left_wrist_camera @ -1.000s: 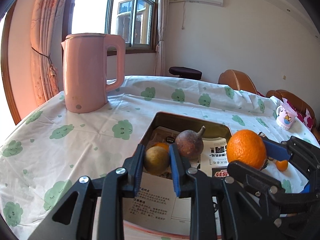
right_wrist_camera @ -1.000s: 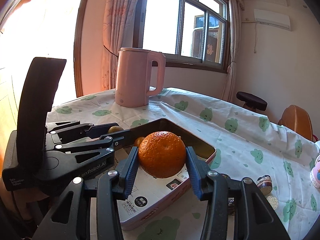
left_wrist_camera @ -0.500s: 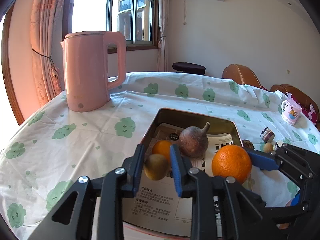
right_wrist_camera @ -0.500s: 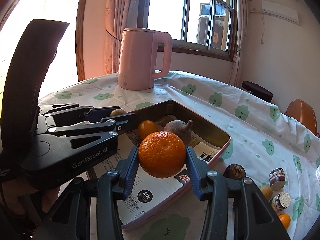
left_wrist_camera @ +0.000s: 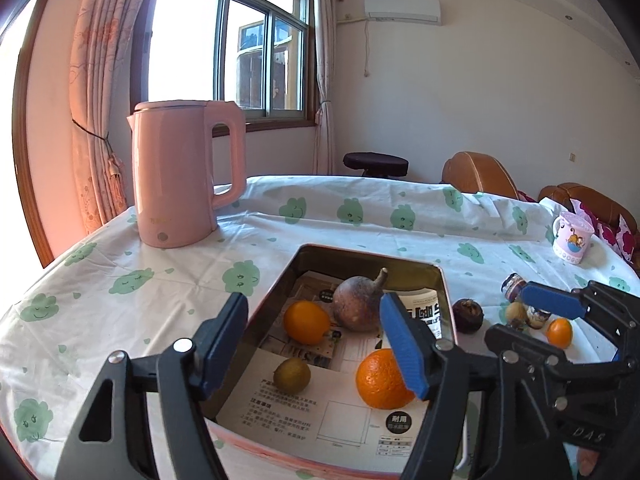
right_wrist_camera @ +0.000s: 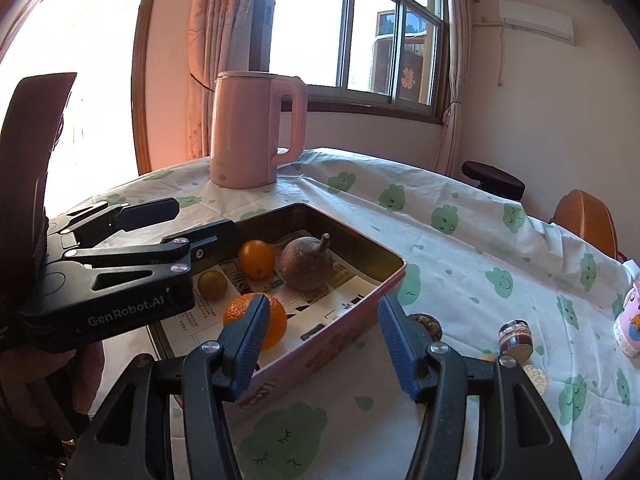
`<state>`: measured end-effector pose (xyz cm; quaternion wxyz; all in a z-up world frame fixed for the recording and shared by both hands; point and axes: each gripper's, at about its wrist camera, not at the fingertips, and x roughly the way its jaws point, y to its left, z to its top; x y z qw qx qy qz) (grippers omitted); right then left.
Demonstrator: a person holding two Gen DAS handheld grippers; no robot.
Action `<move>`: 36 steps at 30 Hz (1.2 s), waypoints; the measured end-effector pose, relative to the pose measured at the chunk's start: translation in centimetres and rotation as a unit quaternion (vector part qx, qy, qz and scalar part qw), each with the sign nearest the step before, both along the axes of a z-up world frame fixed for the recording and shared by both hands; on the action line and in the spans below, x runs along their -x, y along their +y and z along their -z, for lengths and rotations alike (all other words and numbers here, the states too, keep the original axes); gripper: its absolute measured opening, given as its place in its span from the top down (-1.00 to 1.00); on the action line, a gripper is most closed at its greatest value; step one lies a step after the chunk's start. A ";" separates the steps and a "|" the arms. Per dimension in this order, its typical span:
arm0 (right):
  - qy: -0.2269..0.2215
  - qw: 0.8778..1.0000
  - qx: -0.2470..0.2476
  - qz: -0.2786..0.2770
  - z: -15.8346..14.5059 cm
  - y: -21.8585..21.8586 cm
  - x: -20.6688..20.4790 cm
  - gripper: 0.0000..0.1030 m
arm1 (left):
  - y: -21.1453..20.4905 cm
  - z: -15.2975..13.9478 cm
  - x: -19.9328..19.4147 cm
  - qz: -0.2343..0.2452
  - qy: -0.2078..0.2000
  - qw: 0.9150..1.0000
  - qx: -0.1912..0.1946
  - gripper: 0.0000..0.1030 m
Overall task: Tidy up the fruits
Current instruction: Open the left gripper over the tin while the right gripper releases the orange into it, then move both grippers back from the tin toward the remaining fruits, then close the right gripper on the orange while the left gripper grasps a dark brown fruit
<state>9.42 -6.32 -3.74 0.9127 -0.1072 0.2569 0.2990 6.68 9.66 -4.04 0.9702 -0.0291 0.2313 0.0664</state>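
A tin tray point(left_wrist_camera: 370, 256) lined with printed paper holds a small orange point(left_wrist_camera: 306, 322), a brown stemmed fruit point(left_wrist_camera: 357, 304), a small greenish-brown fruit point(left_wrist_camera: 292, 375) and a large orange point(left_wrist_camera: 380, 378). My left gripper point(left_wrist_camera: 314, 346) hovers over the tray's near end, jaws opening, with no pad touching any fruit. My right gripper point(right_wrist_camera: 324, 344) hangs at the tray's near right wall, jaws opening and holding nothing. In its view the large orange point(right_wrist_camera: 260, 320) lies in the tray just behind the left finger.
A pink kettle point(left_wrist_camera: 180, 174) stands far left on the cloud-print tablecloth. Right of the tray lie a dark fruit point(left_wrist_camera: 467, 315), a small brownish fruit point(left_wrist_camera: 515, 313), a tiny orange point(left_wrist_camera: 559, 333) and small jars point(right_wrist_camera: 515, 334). A pink mug point(left_wrist_camera: 572, 238) is far right.
Both grippers opened and pulled back. The left one dropped the greenish-brown fruit and the right one the large orange; both fruits now lie in the tray.
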 end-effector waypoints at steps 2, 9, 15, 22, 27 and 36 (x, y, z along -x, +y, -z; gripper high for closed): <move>-0.001 1.000 -0.002 0.025 -0.3 -2.4 -0.2 -0.14 | -1.3 -0.2 0.2 0.015 -0.005 1.000 -0.006 -0.38; 0.020 0.993 0.005 0.120 -0.2 -10.7 -1.3 -0.14 | -5.9 -0.5 -0.3 0.062 -0.001 0.998 -0.020 -0.41; 0.054 0.988 0.007 0.147 0.6 -14.2 -2.2 -0.14 | -10.0 -0.1 -1.4 0.105 0.019 0.994 -0.027 -0.41; 0.090 0.988 -0.006 0.129 1.6 -14.9 -3.0 -0.14 | -13.4 1.1 -3.7 0.145 0.067 0.987 -0.031 -0.41; 0.115 0.987 -0.009 0.115 2.1 -14.8 -3.8 -0.08 | -14.9 2.4 -5.4 0.169 0.108 0.979 -0.035 -0.31; 0.144 0.985 0.018 0.096 3.0 -13.6 -4.5 0.11 | -16.2 4.1 -7.3 0.197 0.172 0.965 -0.035 0.06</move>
